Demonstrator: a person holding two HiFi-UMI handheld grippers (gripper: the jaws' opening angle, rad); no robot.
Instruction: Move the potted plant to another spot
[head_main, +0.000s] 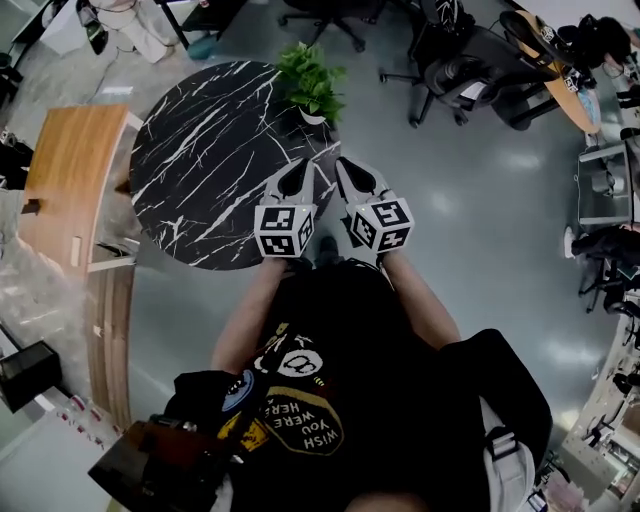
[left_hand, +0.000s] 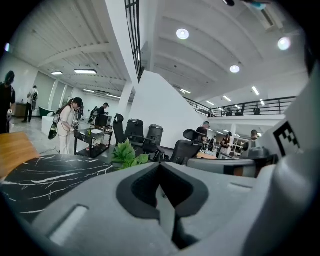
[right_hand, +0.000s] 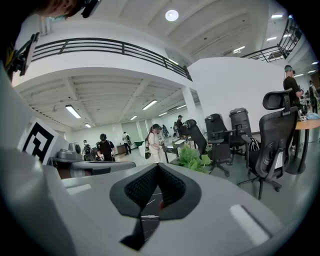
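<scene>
A potted plant (head_main: 308, 82) with green leaves in a dark pot stands at the far right edge of a round black marble table (head_main: 200, 165). Both grippers hover side by side over the table's near right edge, short of the plant. My left gripper (head_main: 297, 175) has its jaws together with nothing between them. My right gripper (head_main: 353, 172) is likewise shut and empty. The plant (left_hand: 125, 154) rises just beyond the left gripper's (left_hand: 160, 165) closed tips in the left gripper view. In the right gripper view the plant (right_hand: 193, 157) shows a little right of the right gripper's tips (right_hand: 158, 165).
A wooden counter (head_main: 65, 180) runs along the table's left side. Black office chairs (head_main: 460, 70) stand on the grey floor beyond and to the right of the plant. Several people (left_hand: 67, 125) stand in the background. A desk with clutter (head_main: 570, 70) is at the far right.
</scene>
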